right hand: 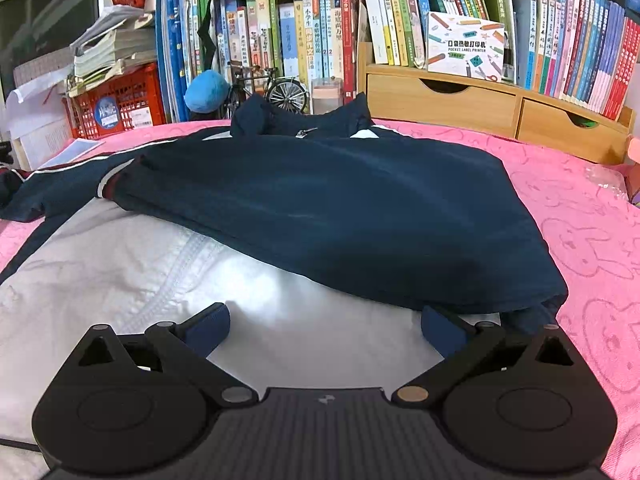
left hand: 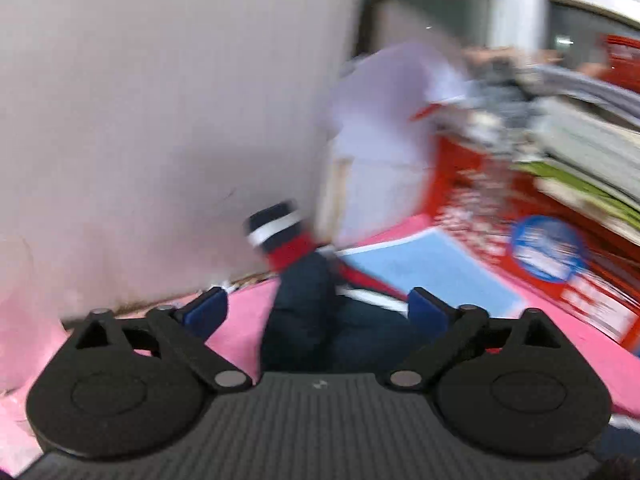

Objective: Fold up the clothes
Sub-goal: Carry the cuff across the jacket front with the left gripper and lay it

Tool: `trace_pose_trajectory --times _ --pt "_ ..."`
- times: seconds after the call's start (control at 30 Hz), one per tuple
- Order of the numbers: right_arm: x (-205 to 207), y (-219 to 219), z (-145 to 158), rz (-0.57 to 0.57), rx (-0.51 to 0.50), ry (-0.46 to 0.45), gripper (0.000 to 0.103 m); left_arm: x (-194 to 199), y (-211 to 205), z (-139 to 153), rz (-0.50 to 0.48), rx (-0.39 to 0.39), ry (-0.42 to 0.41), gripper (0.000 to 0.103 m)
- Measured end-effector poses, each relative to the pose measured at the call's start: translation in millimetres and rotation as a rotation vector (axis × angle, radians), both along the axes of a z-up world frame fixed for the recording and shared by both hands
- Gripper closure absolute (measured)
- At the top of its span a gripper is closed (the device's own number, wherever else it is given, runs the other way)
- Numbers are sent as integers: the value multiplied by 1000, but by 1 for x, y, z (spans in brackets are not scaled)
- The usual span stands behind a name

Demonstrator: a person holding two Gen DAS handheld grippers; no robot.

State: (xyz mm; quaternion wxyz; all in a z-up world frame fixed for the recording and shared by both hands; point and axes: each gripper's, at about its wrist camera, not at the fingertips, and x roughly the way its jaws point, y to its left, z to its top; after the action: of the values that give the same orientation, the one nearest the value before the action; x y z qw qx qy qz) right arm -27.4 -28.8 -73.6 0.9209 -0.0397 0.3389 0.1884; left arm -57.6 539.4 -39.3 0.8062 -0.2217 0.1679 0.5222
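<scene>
Your right hand-held gripper (right hand: 325,326) is open and holds nothing. The jacket (right hand: 320,200) lies directly ahead of it on the pink cover (right hand: 580,220), one navy panel folded over the white lining (right hand: 100,264). Your left hand-held gripper (left hand: 316,310) is also open, with the striped sleeve (left hand: 296,276) between its fingers, ungripped. By this judgement, folding is only begun; the sleeve and further folds are left.

Pink bedspread (right hand: 580,208); bookshelf (right hand: 304,40); red crate (right hand: 120,100); model bicycle (right hand: 276,88); wooden drawers (right hand: 480,100).

Navy jacket (right hand: 320,200) half-folded, white lining up
</scene>
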Motion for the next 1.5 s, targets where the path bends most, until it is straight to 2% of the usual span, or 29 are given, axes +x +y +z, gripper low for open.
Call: trace_pose_trajectory --times 0.07,0.1,0.13,0.17,0.2,0.23,0.27,0.37,0.47,0.57,0.63,0.8,0.87,0.93,1.0,1.03,1.07,1.1,1.13,1.23,1.27,1.37,1.4,1.5 --pt "0 1 0 0 -6 -1 0 13 22 -15 -20 -110 34 0" --pt "0 1 0 -1 -9 -1 0 19 27 -19 -34 -118 61 1" --pt "0 2 0 -1 -11 -1 0 26 26 -20 -46 -72 95 5" --pt "-1 2 0 -1 -12 -1 0 31 24 -19 -71 -35 109 25" --pt "-1 2 0 -1 -13 -2 0 34 22 -18 -95 -21 97 53" --pt "-1 2 0 -1 -14 -2 0 36 20 -16 -102 -23 80 67" --pt "-1 2 0 -1 -15 -2 0 37 18 -14 -110 -25 64 90" --pt "-1 2 0 -1 -14 -2 0 36 13 -7 -128 -22 2 93" --pt "-1 2 -1 -1 -12 -2 0 28 -10 15 -204 51 -91 95" --pt "-1 2 -1 -2 -11 -4 0 37 -67 48 -378 260 -88 95" --pt "-1 2 -1 -2 -7 -3 0 45 -110 68 -518 355 -97 95" --pt "-1 -1 0 1 8 -2 0 52 -223 89 -858 410 -147 94" --pt "-1 -1 0 0 12 -1 0 60 -263 81 -982 380 -108 91" --pt "-1 -1 0 -1 15 -1 0 68 -301 68 -1102 332 -51 77" --pt "0 -2 0 -1 17 -1 0 77 -327 50 -1206 252 14 50" --pt "0 -2 0 -1 18 -1 0 77 -334 42 -1240 222 33 41" --pt "0 -2 0 -1 20 0 0 72 -337 37 -1259 212 36 29" --pt "0 -2 0 -1 21 0 0 68 -340 33 -1278 201 39 23" --pt "0 -2 0 -1 22 0 0 64 -342 28 -1297 190 42 21" --pt "0 -3 0 5 21 -2 0 46 -323 29 -1284 206 -5 9" --pt "0 -3 0 6 21 -2 0 38 -314 32 -1255 225 -28 1" --pt "0 -6 2 -18 47 -4 0 17 -280 38 -1073 305 -83 0" --pt "0 -8 4 -25 79 2 0 14 -268 37 -1014 312 -92 0" --pt "5 -8 17 -25 256 38 0 15 -233 26 -873 280 -113 0"
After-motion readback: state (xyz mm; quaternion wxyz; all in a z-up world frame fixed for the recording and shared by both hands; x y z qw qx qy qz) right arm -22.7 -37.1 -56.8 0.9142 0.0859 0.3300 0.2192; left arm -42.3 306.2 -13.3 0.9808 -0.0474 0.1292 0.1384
